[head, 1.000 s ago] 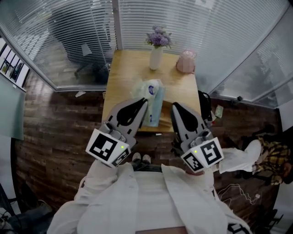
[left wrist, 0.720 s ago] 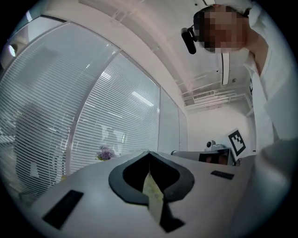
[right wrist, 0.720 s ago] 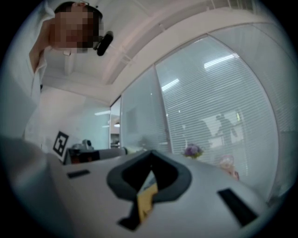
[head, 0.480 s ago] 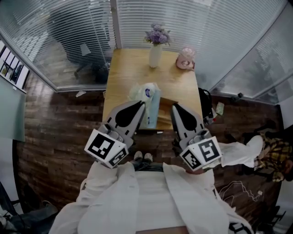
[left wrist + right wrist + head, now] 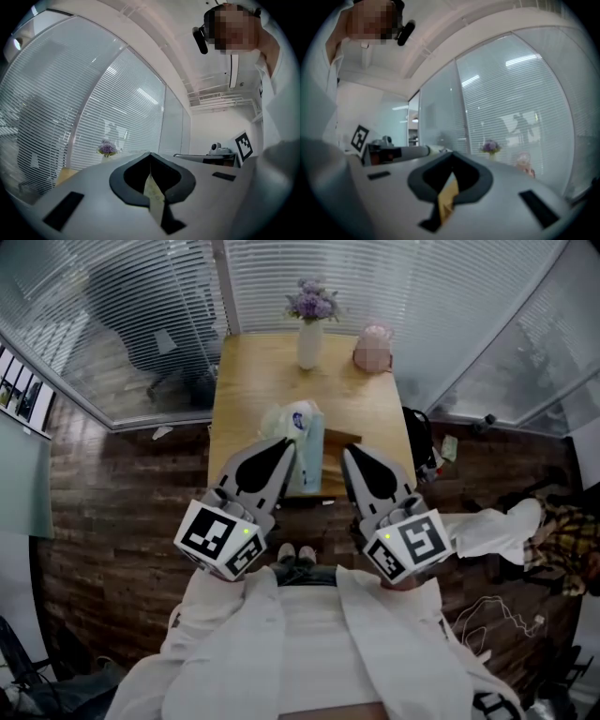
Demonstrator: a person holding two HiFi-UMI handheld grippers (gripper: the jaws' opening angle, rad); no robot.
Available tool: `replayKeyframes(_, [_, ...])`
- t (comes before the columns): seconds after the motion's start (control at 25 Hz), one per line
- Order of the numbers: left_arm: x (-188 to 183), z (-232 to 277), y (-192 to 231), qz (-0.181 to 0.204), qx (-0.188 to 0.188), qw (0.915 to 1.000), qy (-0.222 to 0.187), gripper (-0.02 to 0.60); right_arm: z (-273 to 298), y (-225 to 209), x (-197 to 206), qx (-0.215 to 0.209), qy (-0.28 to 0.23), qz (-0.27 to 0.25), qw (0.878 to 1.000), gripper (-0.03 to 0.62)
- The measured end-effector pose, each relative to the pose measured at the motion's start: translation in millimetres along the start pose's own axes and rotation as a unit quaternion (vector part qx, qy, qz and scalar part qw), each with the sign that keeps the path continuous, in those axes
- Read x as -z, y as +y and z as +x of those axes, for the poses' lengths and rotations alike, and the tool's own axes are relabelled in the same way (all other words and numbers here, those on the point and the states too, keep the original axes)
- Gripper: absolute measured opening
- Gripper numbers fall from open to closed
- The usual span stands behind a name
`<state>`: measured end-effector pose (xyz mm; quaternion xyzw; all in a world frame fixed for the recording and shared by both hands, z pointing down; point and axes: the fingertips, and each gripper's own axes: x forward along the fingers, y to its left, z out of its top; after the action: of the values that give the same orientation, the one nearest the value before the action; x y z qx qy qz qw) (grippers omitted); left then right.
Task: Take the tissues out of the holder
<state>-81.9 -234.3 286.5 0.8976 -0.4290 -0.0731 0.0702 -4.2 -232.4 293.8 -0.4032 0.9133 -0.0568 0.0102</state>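
In the head view the pale blue-green tissue holder (image 5: 313,454) stands at the near middle of the wooden table (image 5: 251,381). A crumpled white tissue pack (image 5: 292,418) with a blue label sits on its far left side. My left gripper (image 5: 289,442) is held up in front of my chest, shut and with nothing in it, and its tip overlaps the holder's left side in the picture. My right gripper (image 5: 346,452), also shut and holding nothing, points at the table's near edge to the right of the holder. Both gripper views face upward, at blinds and ceiling.
A white vase (image 5: 308,345) of purple flowers (image 5: 311,304) and a pink object (image 5: 373,349) stand at the table's far edge. Glass walls with blinds enclose the table on its far side. Dark wooden floor lies around it, and a bag and cables lie at the right.
The head view has shifted a little, so the table sits slightly higher and further left. Both grippers remain shut in nearly the same stance before the holder.
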Motion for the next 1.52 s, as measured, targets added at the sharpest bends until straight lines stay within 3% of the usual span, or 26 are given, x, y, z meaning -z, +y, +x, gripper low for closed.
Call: replayKeyframes(1.52, [12, 3, -10, 0.007, 0.011, 0.9997, 0.019, 0.008, -3, 2, 9, 0.0, 0.011, -0.004, 1.0, 0.011])
